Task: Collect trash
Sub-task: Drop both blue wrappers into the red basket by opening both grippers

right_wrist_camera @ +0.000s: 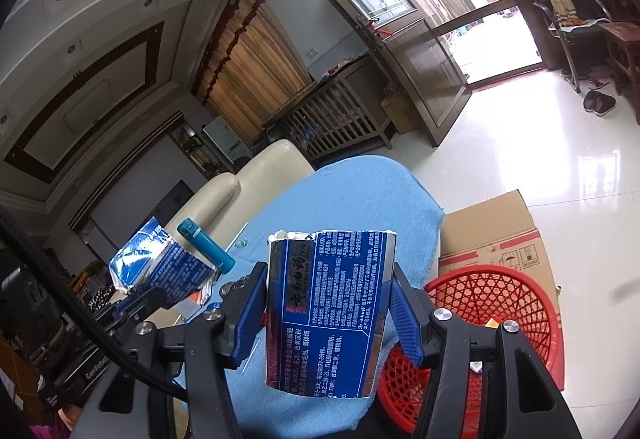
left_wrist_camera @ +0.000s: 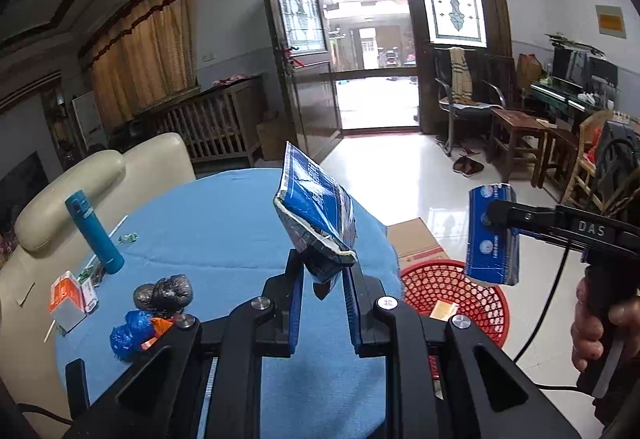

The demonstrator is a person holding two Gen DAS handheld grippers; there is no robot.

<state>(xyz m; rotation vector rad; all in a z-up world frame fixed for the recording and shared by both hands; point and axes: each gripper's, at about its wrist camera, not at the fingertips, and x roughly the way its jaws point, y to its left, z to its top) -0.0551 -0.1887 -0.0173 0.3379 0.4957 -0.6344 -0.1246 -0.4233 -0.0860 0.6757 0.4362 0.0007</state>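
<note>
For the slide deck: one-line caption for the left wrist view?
Left tongs grip a torn blue carton piece over the blue table; right tongs hold another piece above the red basket.

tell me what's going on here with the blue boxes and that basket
A person is clearing trash off a table covered in blue cloth. The left gripper pinches a torn blue foil-lined carton piece above the table; the right gripper clamps a second torn blue carton piece. In the left view this one hangs over the red plastic mesh basket on the floor. Crumpled bags remain on the table.
</note>
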